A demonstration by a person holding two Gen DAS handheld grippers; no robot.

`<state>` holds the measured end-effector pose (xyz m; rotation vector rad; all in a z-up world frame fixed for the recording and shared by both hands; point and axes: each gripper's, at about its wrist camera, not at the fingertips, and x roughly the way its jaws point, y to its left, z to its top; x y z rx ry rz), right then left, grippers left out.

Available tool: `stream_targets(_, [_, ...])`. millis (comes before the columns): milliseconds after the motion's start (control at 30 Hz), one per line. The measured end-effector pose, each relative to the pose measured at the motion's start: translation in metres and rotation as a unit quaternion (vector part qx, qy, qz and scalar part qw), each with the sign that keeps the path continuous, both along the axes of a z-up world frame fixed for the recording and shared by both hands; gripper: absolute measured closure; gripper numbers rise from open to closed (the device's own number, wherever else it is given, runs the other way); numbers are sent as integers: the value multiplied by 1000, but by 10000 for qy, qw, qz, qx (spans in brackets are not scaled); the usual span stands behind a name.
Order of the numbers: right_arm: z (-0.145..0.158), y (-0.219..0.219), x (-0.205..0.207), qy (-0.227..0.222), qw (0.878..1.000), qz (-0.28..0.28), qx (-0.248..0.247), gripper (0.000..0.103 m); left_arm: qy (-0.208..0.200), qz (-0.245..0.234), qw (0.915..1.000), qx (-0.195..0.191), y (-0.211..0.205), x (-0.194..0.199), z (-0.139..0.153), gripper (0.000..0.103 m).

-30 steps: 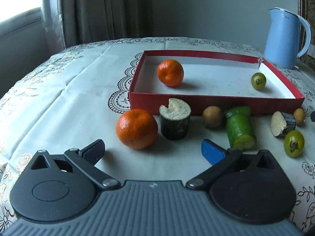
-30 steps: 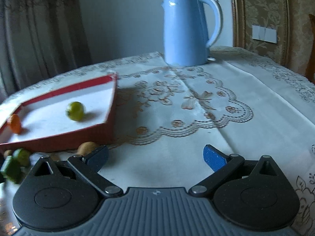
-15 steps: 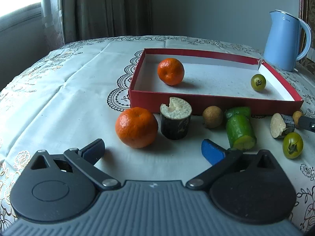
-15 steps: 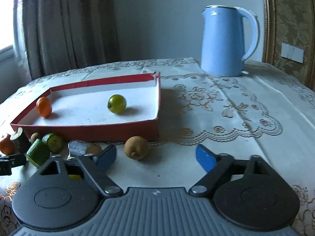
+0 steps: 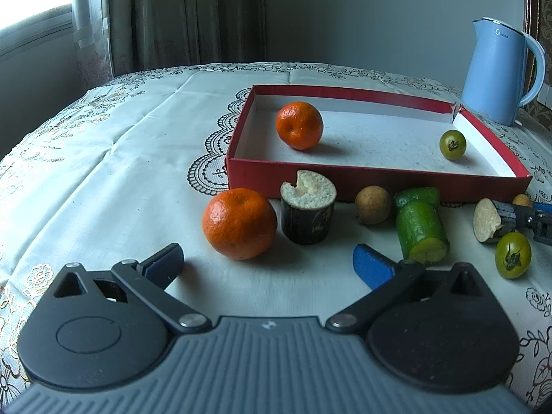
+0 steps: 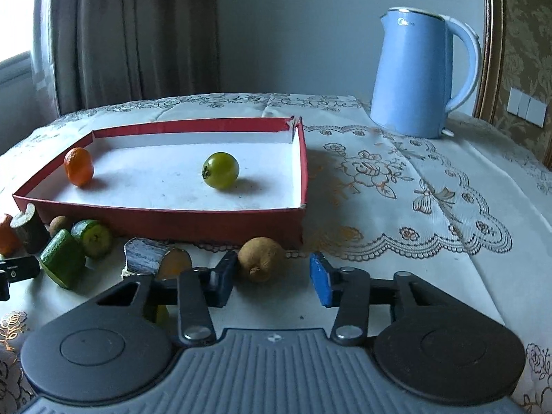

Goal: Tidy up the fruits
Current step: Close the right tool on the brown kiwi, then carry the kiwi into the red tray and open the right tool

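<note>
In the right wrist view my right gripper (image 6: pixel 272 279) is closing with a small brown round fruit (image 6: pixel 261 258) between its fingers; the fruit sits by the left pad and the right pad is still apart from it. The red tray (image 6: pixel 172 217) behind holds an orange (image 6: pixel 78 166) and a green tomato (image 6: pixel 220 170). My left gripper (image 5: pixel 269 265) hangs open and empty just short of a loose orange (image 5: pixel 239 222). Beside that orange lie a dark cane piece (image 5: pixel 307 214), another brown fruit (image 5: pixel 372 204), green chunks (image 5: pixel 421 231), a second cane piece (image 5: pixel 491 219) and a green tomato (image 5: pixel 513 255).
A blue kettle (image 6: pixel 421 76) stands behind the tray's right corner. A lace-patterned cloth (image 6: pixel 431 207) covers the table, with open cloth right of the tray. Curtains and a wall lie beyond the far edge. The loose fruit crowds the tray's front wall (image 5: pixel 345 176).
The right wrist view has swung left, bringing the tray and loose fruit into sight, and its jaws have narrowed around the brown fruit. The left gripper has stayed put.
</note>
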<state>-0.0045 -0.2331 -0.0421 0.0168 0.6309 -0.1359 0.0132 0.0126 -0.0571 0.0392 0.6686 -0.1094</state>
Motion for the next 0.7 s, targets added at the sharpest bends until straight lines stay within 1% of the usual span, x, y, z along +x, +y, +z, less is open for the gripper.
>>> stream_targets(67, [0,2,1,4,10000,-4,-81,62,0,0,10000,0,0,0,0,0])
stream_targets(167, [0,6,3,18,9998,70,-166,69,0,0,10000,0,0,0,0,0])
stream_targets(267, [0,10,3,16,9996,121,-256,73,0,0,10000,0,0,0,0,0])
stream_targets(467, [1,6,2,-8,9999,82,-127,73,-1,-1,10000,0,0,0,0,0])
stream_targets(567, [3,1,-1,-114,9999,-16,-34,73,-1,-1,10000,0,0,0,0,0])
stream_targets(633, [4,3,-5,-172,9997,-53,-156,73,-2,-1,10000,0,0,0,0,0])
stream_targets(700, [9,3,-10,-257,9995,-40,-169,73,-2,-1,10000,0,0,0,0,0])
